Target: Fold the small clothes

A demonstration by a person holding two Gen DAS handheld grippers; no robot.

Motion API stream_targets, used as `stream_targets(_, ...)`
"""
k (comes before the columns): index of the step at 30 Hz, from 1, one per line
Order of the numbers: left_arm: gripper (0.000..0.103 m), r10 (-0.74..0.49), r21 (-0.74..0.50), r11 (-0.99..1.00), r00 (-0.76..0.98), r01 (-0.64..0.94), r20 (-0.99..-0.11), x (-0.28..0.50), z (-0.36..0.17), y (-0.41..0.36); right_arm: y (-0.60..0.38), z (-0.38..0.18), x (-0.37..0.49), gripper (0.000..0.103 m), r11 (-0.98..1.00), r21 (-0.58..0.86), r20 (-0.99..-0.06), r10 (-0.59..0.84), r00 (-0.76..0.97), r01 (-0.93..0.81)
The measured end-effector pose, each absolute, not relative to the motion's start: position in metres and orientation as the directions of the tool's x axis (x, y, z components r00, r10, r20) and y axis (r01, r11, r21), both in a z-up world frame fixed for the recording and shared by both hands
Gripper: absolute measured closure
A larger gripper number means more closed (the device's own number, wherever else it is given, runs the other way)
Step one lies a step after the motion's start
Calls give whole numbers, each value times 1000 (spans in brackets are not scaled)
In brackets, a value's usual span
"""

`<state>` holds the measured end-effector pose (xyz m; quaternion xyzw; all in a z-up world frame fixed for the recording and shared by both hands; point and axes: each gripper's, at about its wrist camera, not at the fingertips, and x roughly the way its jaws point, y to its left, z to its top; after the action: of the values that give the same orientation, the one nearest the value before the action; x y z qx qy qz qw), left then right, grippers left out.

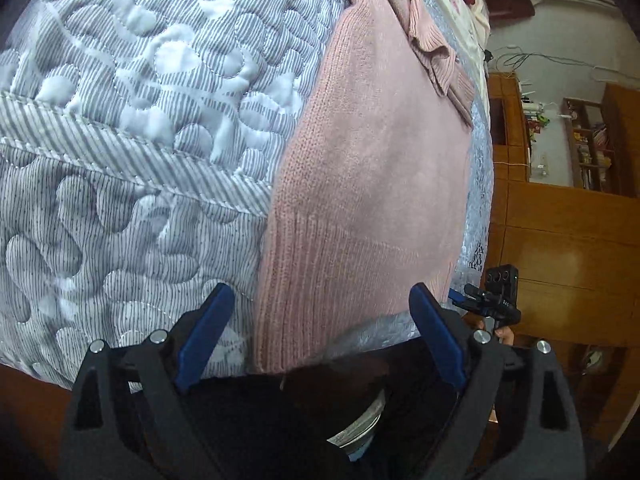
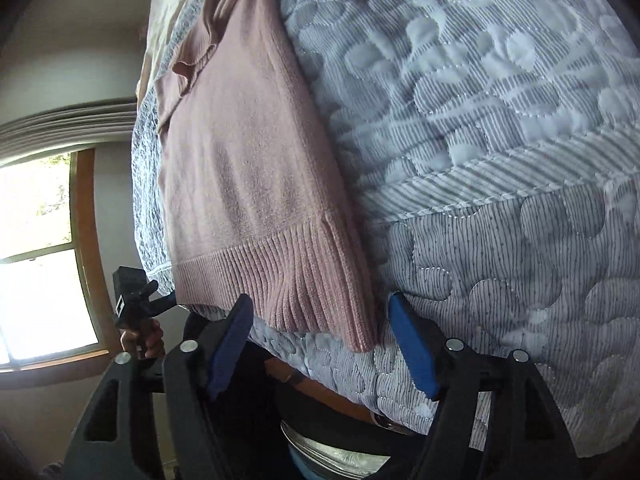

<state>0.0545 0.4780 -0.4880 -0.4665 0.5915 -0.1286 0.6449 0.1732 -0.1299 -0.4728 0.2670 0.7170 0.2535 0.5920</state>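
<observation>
Hovering at the near edge of the bed, both tools empty: left gripper (image 1: 320, 332) jaws wide, right gripper (image 2: 320, 340) jaws wide. Pink sweater (image 1: 372, 168) lies flat on the quilted bedspread (image 1: 140, 100), long axis running near to far, ribbed hem (image 2: 288, 280) nearest, overhanging the bed edge slightly. Hem corners sit just ahead of each gripper, about equally close. A sleeve (image 1: 432, 44) lies bunched at the far end. Open quilt beside the sweater gives folding room.
</observation>
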Motion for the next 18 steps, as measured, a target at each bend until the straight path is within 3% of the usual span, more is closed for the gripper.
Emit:
stream_targets(2, 15, -723, -761, 508, 282, -404, -631, 55, -489, 480, -119, -475, 175, 33, 736, 672, -720, 674, -162, 76)
stream_targets(5, 34, -729, -761, 523, 261, -383, -633, 55, -485, 474, -108, -479, 174, 34, 750, 659, -732, 657, -179, 58)
stream_targets(7, 41, -727, -749, 549, 230, -371, -647, 58, -484, 467, -106, -481, 171, 40, 750, 659, -731, 655, -190, 50)
stream_targets(10, 67, -721, -733, 570, 203, -371, -663, 58, -486, 467, -104, -485, 167, 55, 755, 654, -735, 646, -205, 34)
stream_targets(11, 83, -718, -728, 575, 197, -374, -668, 58, -487, 467, -106, -487, 167, 60, 757, 653, -737, 645, -203, 37)
stream_targets(12, 95, -711, -720, 582, 192, -379, -676, 58, -487, 466, -109, -487, 165, 71, 755, 655, -735, 649, -195, 42)
stream_targets(14, 95, -712, -720, 575, 196, -389, -674, 56, -488, 467, -116, -486, 165, 90, 742, 668, -724, 666, -180, 57)
stream_targets(18, 96, -725, -756, 546, 248, -362, -643, 47, -473, 467, -124, -468, 166, 93, 691, 720, -680, 722, -128, 65)
